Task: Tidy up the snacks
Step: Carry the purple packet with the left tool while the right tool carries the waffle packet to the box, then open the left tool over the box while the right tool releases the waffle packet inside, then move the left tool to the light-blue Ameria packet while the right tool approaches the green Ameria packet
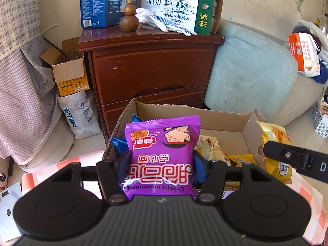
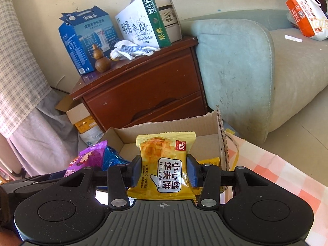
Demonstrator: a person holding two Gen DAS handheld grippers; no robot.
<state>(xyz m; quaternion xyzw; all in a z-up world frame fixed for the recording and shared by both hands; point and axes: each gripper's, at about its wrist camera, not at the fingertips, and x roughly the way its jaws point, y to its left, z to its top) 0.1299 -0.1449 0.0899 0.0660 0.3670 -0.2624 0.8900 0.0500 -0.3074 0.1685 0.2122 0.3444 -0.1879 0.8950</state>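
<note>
Left wrist view: the left gripper (image 1: 162, 162) is clamping a purple snack packet (image 1: 162, 155) between its blue pads; the packet is standing upside down toward the camera, showing a cartoon face, white lettering and the words "Crispy command". Its lower edge is lying hidden behind the gripper body. Just beyond it the open cardboard box (image 1: 184, 110) is sitting on a pink-checked cloth (image 1: 307, 194), holding blue foil packets (image 1: 120, 143) at its left and yellow packets (image 1: 211, 149) on its floor, all partly covered by the purple packet. A yellow packet (image 1: 276, 153) is showing past the box's right wall, its lower right end masked by the black tip of the right gripper (image 1: 297, 160), whose grip cannot be told from here.

Right wrist view: the right gripper (image 2: 163, 172) is squeezing a yellow waffle packet (image 2: 164, 164) labelled "LITTLE WAFFLE", upright, just in front of the box (image 2: 222, 135). The purple packet (image 2: 90, 157) is appearing at lower left, cut off by the gripper.

Farther back, a brown nightstand (image 1: 147, 65) is carrying a wooden gourd (image 1: 129, 18), white gloves (image 1: 164, 21), a blue carton (image 1: 102, 2) and a milk carton (image 1: 174, 2), both cropped at the top edge. A pale sofa (image 1: 256, 71) is standing beside it, bearing an orange-and-white bag (image 1: 305, 55).
</note>
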